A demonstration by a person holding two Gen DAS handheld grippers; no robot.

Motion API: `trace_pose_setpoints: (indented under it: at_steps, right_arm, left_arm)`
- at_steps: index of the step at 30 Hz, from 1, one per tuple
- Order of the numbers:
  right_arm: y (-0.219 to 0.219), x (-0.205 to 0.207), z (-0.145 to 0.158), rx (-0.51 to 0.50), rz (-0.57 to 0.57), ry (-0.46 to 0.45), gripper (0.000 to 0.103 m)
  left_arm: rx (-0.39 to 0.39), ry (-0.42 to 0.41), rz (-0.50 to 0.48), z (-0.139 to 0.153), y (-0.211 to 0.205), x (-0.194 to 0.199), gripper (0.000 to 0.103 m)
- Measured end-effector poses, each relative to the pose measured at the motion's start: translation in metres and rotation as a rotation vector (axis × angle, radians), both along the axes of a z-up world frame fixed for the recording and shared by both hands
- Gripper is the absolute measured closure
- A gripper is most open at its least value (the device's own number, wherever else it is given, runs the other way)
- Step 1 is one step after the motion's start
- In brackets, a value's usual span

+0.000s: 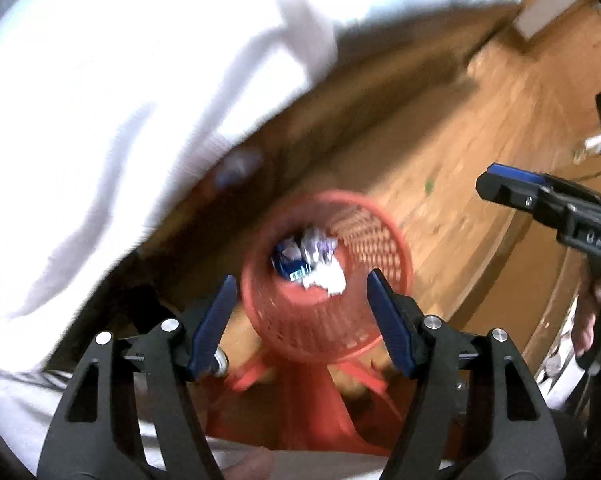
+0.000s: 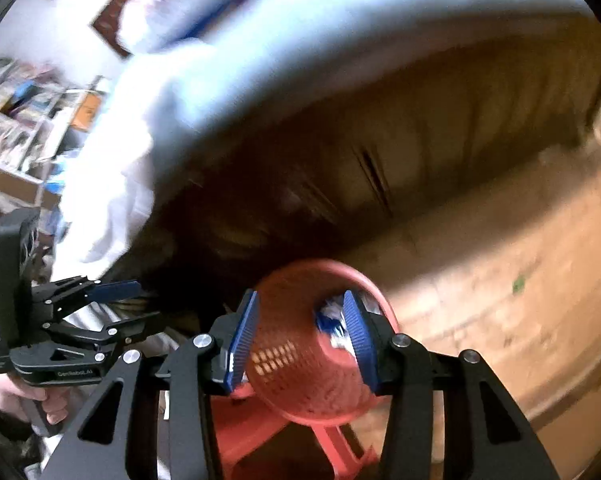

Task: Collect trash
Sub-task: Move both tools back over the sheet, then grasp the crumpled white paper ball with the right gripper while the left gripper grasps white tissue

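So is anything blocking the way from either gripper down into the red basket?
Nothing visible. The left gripper and right gripper hang open and empty above the red basket, whose mouth is uncovered, trash inside.

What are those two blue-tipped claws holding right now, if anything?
Nothing. Both the left gripper and the right gripper stand open and empty above the red basket, where crumpled trash already lies.

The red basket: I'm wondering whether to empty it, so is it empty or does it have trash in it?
Not empty. The red basket holds crumpled white and blue trash at its bottom, well below the rim.
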State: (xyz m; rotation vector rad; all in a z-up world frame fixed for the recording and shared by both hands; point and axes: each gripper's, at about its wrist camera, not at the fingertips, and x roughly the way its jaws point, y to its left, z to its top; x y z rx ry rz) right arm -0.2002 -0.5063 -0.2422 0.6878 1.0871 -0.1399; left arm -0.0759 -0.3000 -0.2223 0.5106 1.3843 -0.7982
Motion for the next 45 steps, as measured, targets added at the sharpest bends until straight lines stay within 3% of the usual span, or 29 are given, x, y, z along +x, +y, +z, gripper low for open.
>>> trace_pose_setpoints:
  at_steps: [3, 7, 9, 12, 16, 17, 19, 20, 24, 27, 32, 39, 41, 45]
  right_arm:
    - [0.008, 0.021, 0.047, -0.037, 0.057, -0.091, 0.058]
    - [0.033, 0.061, 0.098, -0.065, 0.144, -0.198, 0.058]
    - [0.054, 0.089, 0.119, -0.079, 0.199, -0.253, 0.057]
    - [0.084, 0.134, 0.132, -0.096, 0.273, -0.301, 0.057]
    - [0.123, 0.213, 0.136, -0.134, 0.350, -0.339, 0.056]
    - [0.129, 0.228, 0.135, -0.140, 0.360, -0.341, 0.055]
    - [0.148, 0.277, 0.128, -0.165, 0.393, -0.358, 0.038]
    - [0.156, 0.305, 0.128, -0.187, 0.400, -0.374, 0.035]
    - [0.182, 0.401, 0.113, -0.269, 0.415, -0.375, 0.035]
    - [0.198, 0.467, 0.094, -0.318, 0.406, -0.342, 0.030]
    - [0.204, 0.541, 0.055, -0.326, 0.384, -0.263, 0.025]
    - [0.220, 0.586, 0.011, -0.308, 0.367, -0.183, 0.023]
    - [0.225, 0.595, 0.003, -0.309, 0.367, -0.169, 0.027]
    - [0.229, 0.605, -0.008, -0.281, 0.383, -0.148, 0.060]
  left_arm:
    - [-0.089, -0.077, 0.071, 0.045, 0.034, 0.020, 0.035]
    - [-0.187, -0.217, 0.265, 0.101, 0.110, 0.068, 0.029]
    - [-0.212, -0.274, 0.358, 0.116, 0.146, 0.087, 0.022]
    - [-0.234, -0.403, 0.540, 0.134, 0.216, 0.126, 0.020]
    - [-0.252, -0.496, 0.726, 0.132, 0.286, 0.167, 0.017]
    - [-0.252, -0.503, 0.748, 0.129, 0.294, 0.176, 0.017]
    - [-0.243, -0.527, 0.782, 0.119, 0.314, 0.198, 0.017]
    - [-0.233, -0.528, 0.791, 0.112, 0.324, 0.207, 0.017]
    - [-0.234, -0.525, 0.830, 0.091, 0.347, 0.231, 0.017]
    - [-0.280, -0.471, 0.882, 0.074, 0.362, 0.241, 0.017]
    - [-0.277, -0.432, 0.897, 0.061, 0.362, 0.253, 0.017]
    - [-0.281, -0.400, 0.883, 0.051, 0.357, 0.261, 0.017]
    - [-0.275, -0.399, 0.868, 0.051, 0.352, 0.261, 0.017]
    - [-0.280, -0.400, 0.870, 0.052, 0.353, 0.261, 0.017]
